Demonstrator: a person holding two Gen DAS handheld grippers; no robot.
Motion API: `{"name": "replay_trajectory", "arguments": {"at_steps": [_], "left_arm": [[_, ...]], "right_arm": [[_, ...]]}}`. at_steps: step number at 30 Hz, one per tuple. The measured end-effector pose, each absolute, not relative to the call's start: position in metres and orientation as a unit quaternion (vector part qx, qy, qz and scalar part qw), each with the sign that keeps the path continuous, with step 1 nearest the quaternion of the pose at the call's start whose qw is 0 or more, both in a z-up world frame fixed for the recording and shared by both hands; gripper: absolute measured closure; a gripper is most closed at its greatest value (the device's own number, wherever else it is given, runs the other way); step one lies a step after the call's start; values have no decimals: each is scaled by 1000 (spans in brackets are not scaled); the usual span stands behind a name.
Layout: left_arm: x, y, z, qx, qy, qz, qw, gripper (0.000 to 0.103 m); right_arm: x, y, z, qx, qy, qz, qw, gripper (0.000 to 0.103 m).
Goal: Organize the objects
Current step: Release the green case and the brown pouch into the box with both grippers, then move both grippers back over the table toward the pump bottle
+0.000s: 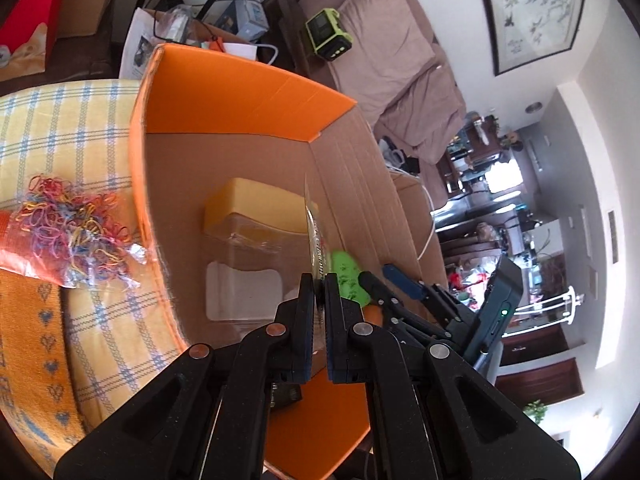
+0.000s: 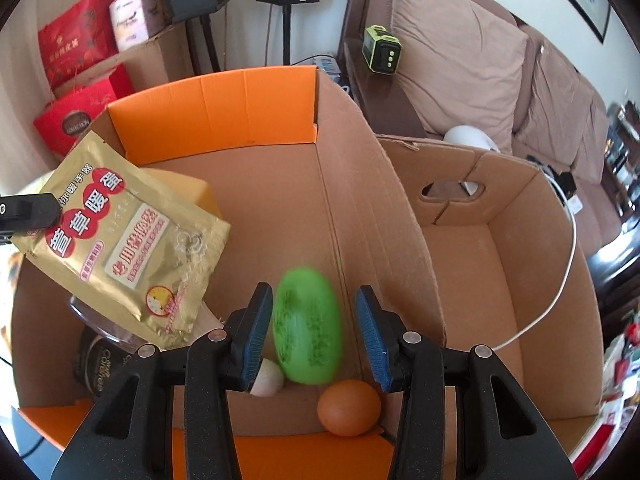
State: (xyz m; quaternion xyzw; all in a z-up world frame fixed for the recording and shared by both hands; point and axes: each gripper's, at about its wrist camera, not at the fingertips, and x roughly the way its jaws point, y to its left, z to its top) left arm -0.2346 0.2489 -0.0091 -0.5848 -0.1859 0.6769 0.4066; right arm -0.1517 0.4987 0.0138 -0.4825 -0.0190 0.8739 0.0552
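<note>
The left tongs [image 1: 319, 280] are pointing downward at a slant, their two black fingers [image 1: 306, 300] pressing flat together on the edge of a thin gold packet [image 2: 128, 248], with only a sliver of gap showing between the pads. In the right wrist view one tip of these tongs is reaching in from the left edge. The right tongs [image 2: 316, 320] are tilting more steeply down, jaws standing partly apart, blue-ribbed pads [image 2: 256, 332] facing each other and touching nothing. A blurred green oval [image 2: 308, 328] is lying between them, clear of both pads.

egg [image 2: 349, 407] in box [image 2: 360, 208], packet [image 2: 128, 248] left
</note>
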Motion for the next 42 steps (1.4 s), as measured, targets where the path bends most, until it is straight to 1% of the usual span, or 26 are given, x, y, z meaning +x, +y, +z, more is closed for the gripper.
{"name": "replay_trajectory", "arguments": {"at_steps": [4, 7, 8, 9, 10, 11, 13, 15, 17, 18, 19, 20, 21, 22, 23, 24, 27, 29, 34, 36, 38, 39, 42], "left_arm": [[-230, 242, -13, -593, -165, 683, 392, 98], [-229, 235, -15, -603, -166, 678, 386, 97], [-228, 232, -14, -604, -168, 679, 383, 92], [-227, 229, -13, -602, -169, 681, 381, 83], [-227, 224, -11, -599, -172, 683, 381, 78], [-226, 221, -10, -597, -178, 683, 382, 70], [-226, 215, -7, -593, -192, 680, 386, 64], [-224, 208, -1, -586, -193, 686, 385, 55], [-221, 202, 6, -579, -190, 693, 386, 50], [-221, 200, 9, -577, -189, 696, 384, 45], [-220, 198, 12, -575, -187, 699, 382, 43], [-218, 193, 15, -572, -185, 703, 379, 37], [-218, 191, 17, -569, -186, 705, 379, 30], [-217, 188, 20, -567, -188, 707, 379, 28], [-217, 186, 22, -567, -189, 708, 377, 24], [-216, 182, 24, -567, -188, 710, 374, 20], [-213, 171, 29, -564, -177, 723, 357, 17], [-210, 163, 31, -561, -170, 732, 346, 15], [-202, 138, 36, -550, -157, 756, 318, 13], [-198, 127, 40, -542, -151, 768, 306, 5], [-195, 118, 44, -533, -142, 780, 297, 3], [-193, 113, 45, -529, -137, 785, 292, 2], [-191, 100, 49, -517, -120, 801, 275, 1]], "right_arm": [[-152, 501, 15, -477, -1, 878, 47, 56], [-150, 503, 20, -472, 19, 881, 40, 56], [-150, 502, 22, -469, 21, 882, 40, 56], [-149, 502, 25, -466, 24, 884, 39, 56], [-147, 501, 28, -463, 30, 885, 37, 55], [-146, 501, 31, -459, 35, 887, 34, 55], [-144, 498, 38, -453, 38, 890, 31, 54], [-141, 493, 44, -448, 38, 893, 27, 52], [-139, 488, 49, -444, 41, 895, 19, 50], [-139, 485, 52, -442, 42, 896, 15, 49], [-138, 481, 54, -440, 42, 897, 13, 46], [-137, 478, 57, -438, 41, 898, 11, 45], [-137, 474, 59, -436, 41, 899, 8, 40], [-136, 471, 62, -433, 42, 900, 4, 36], [-136, 468, 64, -431, 44, 901, 0, 34], [-135, 465, 66, -429, 47, 902, -5, 30], [-135, 455, 72, -425, 55, 903, -20, 23], [-134, 448, 74, -424, 56, 904, -29, 21], [-133, 429, 77, -428, 57, 900, -58, 11], [-133, 422, 78, -429, 59, 899, -65, 7], [-133, 415, 80, -427, 62, 899, -72, 2], [-133, 412, 81, -426, 63, 899, -75, 1], [-133, 402, 83, -426, 70, 898, -87, 1]]}}
